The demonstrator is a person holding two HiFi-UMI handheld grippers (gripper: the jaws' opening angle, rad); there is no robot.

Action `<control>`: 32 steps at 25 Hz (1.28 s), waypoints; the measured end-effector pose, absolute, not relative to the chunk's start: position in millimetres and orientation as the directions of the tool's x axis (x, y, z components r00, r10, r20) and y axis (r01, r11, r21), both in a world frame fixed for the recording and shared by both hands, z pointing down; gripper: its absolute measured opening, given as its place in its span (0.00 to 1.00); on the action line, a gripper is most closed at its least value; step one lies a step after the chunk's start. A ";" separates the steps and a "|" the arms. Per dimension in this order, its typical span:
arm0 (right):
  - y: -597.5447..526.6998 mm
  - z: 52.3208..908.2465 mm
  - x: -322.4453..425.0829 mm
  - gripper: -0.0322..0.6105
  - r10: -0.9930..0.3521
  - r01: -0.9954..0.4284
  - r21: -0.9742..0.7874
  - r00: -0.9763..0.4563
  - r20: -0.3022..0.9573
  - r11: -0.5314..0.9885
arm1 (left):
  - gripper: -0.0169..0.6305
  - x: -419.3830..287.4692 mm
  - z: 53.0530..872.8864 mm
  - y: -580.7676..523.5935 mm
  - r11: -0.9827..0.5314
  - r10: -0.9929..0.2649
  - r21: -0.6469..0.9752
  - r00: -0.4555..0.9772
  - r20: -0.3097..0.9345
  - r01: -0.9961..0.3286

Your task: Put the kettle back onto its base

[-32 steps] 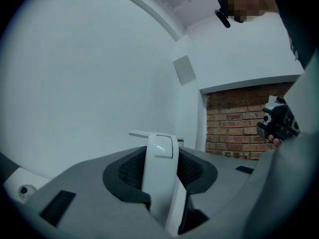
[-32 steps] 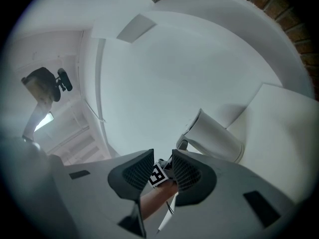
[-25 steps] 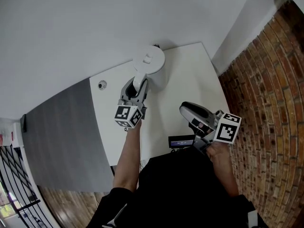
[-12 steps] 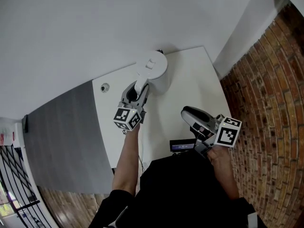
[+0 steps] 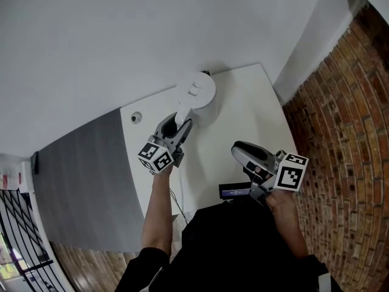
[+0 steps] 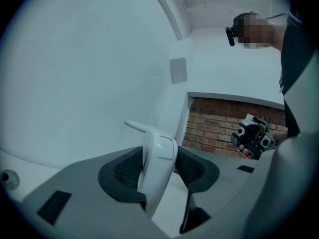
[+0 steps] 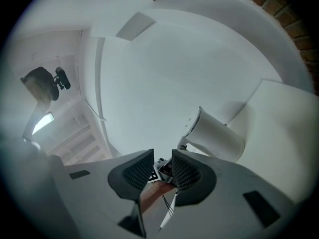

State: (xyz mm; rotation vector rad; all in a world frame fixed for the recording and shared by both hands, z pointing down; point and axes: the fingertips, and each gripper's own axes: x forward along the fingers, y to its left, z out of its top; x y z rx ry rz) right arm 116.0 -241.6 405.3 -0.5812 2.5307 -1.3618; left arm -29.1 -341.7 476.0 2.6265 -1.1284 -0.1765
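My left gripper (image 5: 178, 123) has just been opening its jaws, and the kettle's handle (image 6: 157, 156) stands loose between the pads. The kettle (image 5: 199, 95) sits upright at the far edge of the table (image 5: 243, 105), beside the wall. My right gripper (image 5: 240, 152) hovers well apart from it, jaws slightly spread and holding nothing.

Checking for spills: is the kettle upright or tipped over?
Upright: the kettle stands on the white table, its lid facing up.
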 end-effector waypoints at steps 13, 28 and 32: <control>-244.2 410.0 115.4 0.21 -0.421 -0.236 -0.837 -0.907 0.008 0.493 | 0.35 1.6 475.4 -321.5 -0.763 -0.571 0.376 0.821 -0.014 -0.525; -244.2 412.7 123.6 0.21 -0.421 -0.234 -0.843 -0.907 0.009 0.485 | 0.35 20.2 476.3 -320.9 -0.741 -0.590 0.424 0.807 -0.040 -0.521; -244.5 413.9 124.5 0.21 -0.418 -0.231 -0.844 -0.908 0.008 0.485 | 0.34 22.6 476.7 -320.7 -0.737 -0.591 0.433 0.806 -0.041 -0.519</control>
